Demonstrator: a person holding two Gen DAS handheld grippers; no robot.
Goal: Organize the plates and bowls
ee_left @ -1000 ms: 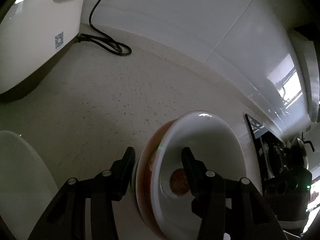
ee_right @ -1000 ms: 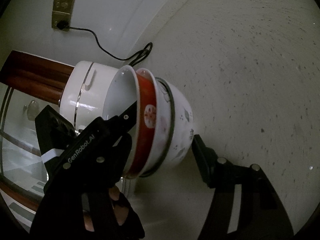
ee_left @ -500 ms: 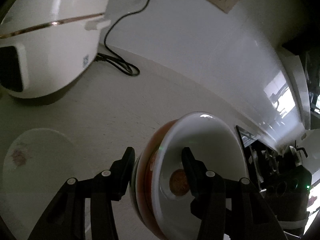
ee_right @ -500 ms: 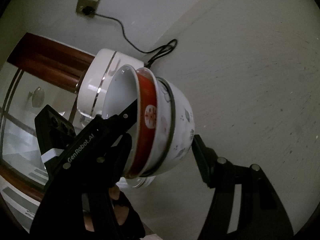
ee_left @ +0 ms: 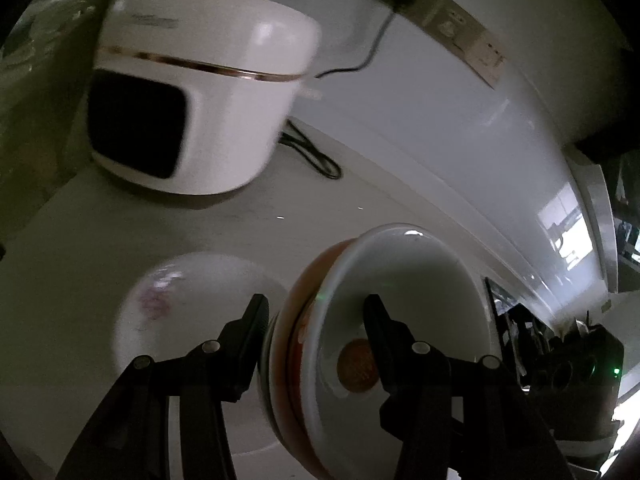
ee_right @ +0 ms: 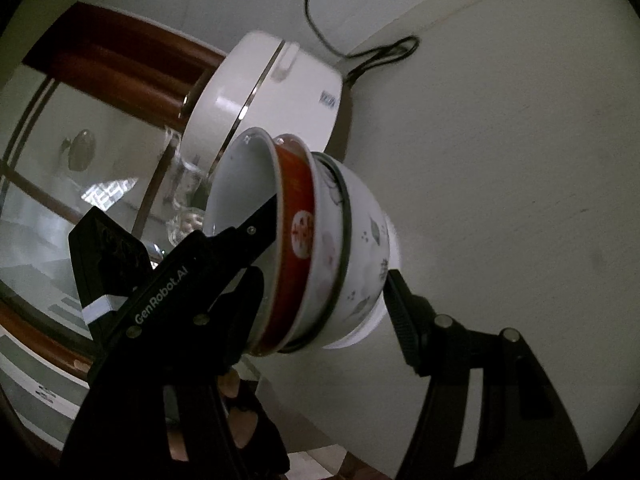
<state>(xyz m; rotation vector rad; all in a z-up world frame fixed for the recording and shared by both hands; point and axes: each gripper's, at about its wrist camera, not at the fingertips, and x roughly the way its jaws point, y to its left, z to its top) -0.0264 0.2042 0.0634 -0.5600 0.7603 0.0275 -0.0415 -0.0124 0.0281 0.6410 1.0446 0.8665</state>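
Note:
A nested stack of bowls [ee_left: 404,268] hangs tilted on its side above the counter, held from both ends. A plain white bowl lies innermost, a red one [ee_right: 298,224] sits around it, and a white patterned one [ee_right: 362,248] is outermost. My left gripper [ee_left: 316,312] is shut on the stack's wall, with one finger inside the white bowl and one outside. My right gripper [ee_right: 332,248] is shut on the same stack, one finger in the mouth and the other against the foot. A white plate with a pink flower print [ee_left: 188,320] lies on the counter below and left of the stack.
A white rice cooker [ee_left: 200,100] stands at the back left of the pale counter [ee_right: 500,180], also seen behind the stack as the rice cooker [ee_right: 276,88]. Its black cord [ee_left: 316,156] runs to a wall socket strip [ee_left: 448,28]. A person's fingertips [ee_right: 236,396] show low down.
Both grippers have risen and swung with the stack still held. The rice cooker has come further into view, and the flowered plate has slid in from the left.

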